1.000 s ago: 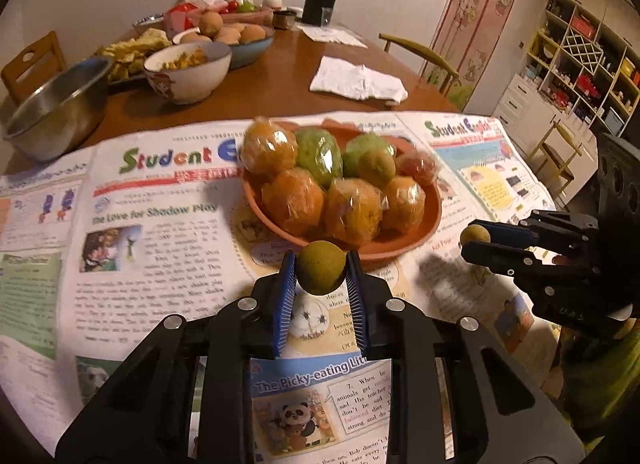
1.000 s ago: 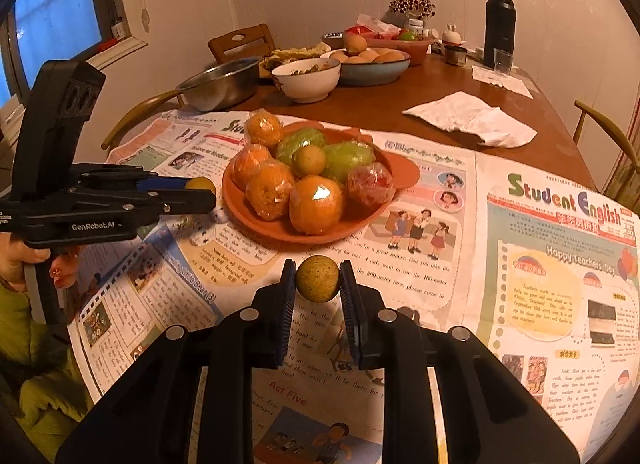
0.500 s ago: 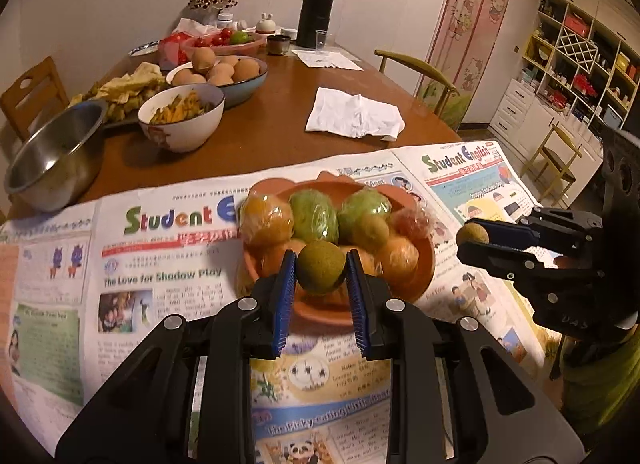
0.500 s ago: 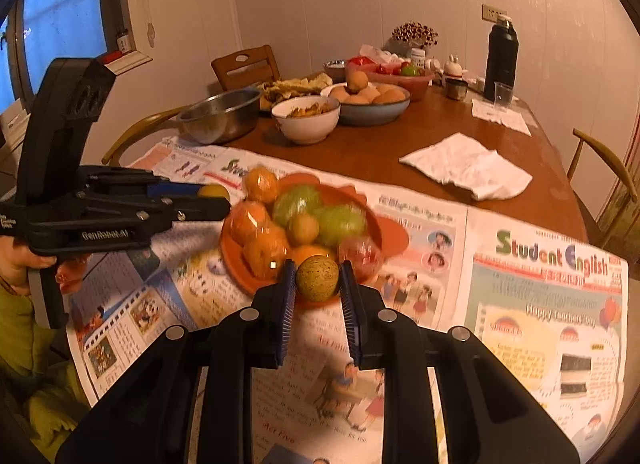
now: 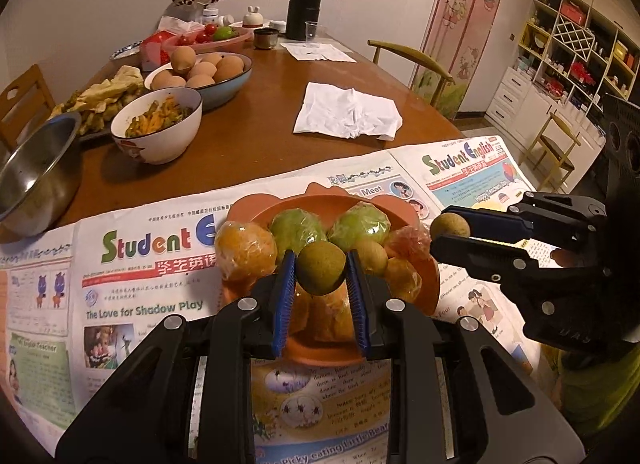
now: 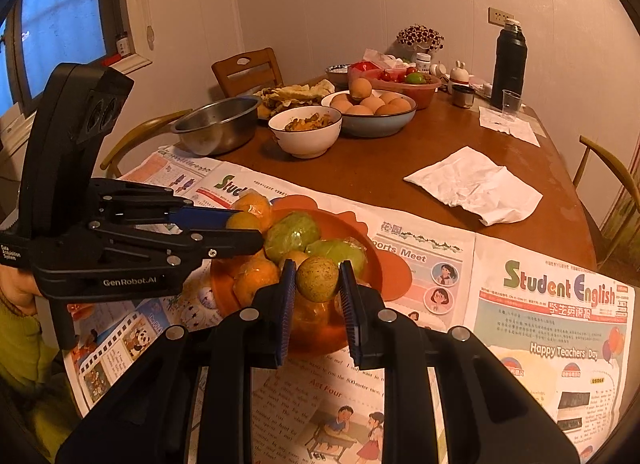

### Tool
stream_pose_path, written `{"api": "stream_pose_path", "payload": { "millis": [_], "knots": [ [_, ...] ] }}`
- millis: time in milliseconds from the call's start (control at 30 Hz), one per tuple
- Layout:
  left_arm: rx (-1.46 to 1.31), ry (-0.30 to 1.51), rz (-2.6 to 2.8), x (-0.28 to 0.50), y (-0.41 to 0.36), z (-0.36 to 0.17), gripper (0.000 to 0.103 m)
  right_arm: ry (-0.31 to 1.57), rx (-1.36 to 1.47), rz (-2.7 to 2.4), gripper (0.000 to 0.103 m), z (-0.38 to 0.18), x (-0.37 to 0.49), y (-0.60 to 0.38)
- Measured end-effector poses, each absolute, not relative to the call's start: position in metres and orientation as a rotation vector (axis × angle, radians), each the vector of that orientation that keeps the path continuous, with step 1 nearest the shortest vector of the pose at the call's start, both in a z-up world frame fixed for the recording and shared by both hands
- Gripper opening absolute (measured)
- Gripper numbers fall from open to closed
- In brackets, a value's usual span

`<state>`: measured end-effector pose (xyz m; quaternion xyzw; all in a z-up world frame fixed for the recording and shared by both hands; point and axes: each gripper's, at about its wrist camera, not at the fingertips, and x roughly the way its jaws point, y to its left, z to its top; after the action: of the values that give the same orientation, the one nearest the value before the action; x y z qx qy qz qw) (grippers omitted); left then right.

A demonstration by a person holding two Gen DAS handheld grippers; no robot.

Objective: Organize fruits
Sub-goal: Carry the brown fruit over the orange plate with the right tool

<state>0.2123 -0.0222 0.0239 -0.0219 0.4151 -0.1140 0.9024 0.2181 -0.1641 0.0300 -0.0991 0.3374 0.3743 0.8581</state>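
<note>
Small round brownish-green fruit (image 5: 321, 268) is clamped between the blue ribbed pads of the left tongs (image 5: 321, 273), held up in the air right over the near rim of the orange plastic plate (image 5: 431, 296). The right tongs (image 6: 317, 280) are pinching a second speckled yellow-green round fruit (image 6: 317, 278) the same way, also above the plate's near side. So both tongs are closed on a fruit each, neither one set down yet.

The plate sits on the spread-out "Student English" newspapers (image 5: 152, 272) covering the near end of the surface, and it's already heaped: plastic-wrapped oranges (image 5: 245, 250) at its left, two wrapped green fruits (image 5: 298, 230) toward its back, and a loose little round one (image 5: 370, 256) in the middle.

My worry is the pile. There's barely a flat spot, and the wrap looks slick, so a small round fruit let go from this height would probably bounce or roll off the heap, over the rim and across the paper. Both tongs are also crowding the same plate from either side, so they could bump and knock something loose.

Beyond the plate: a crumpled white napkin (image 6: 476, 186), a white bowl of food (image 6: 306, 134), a steel basin (image 6: 218, 126), a blue bowl of eggs (image 6: 372, 110), and a black thermos (image 6: 508, 60) at the far end.
</note>
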Motion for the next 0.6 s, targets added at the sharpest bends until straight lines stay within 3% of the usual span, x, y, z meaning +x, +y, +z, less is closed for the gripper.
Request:
{"api": "stream_pose_path", "payload": {
  "millis": [600],
  "knots": [
    [-0.051, 0.878, -0.235, 0.221, -0.020, 0.015, 0.018, 0.731, -0.233, 0.785, 0.021, 0.022, 0.233, -0.151]
  ]
}}
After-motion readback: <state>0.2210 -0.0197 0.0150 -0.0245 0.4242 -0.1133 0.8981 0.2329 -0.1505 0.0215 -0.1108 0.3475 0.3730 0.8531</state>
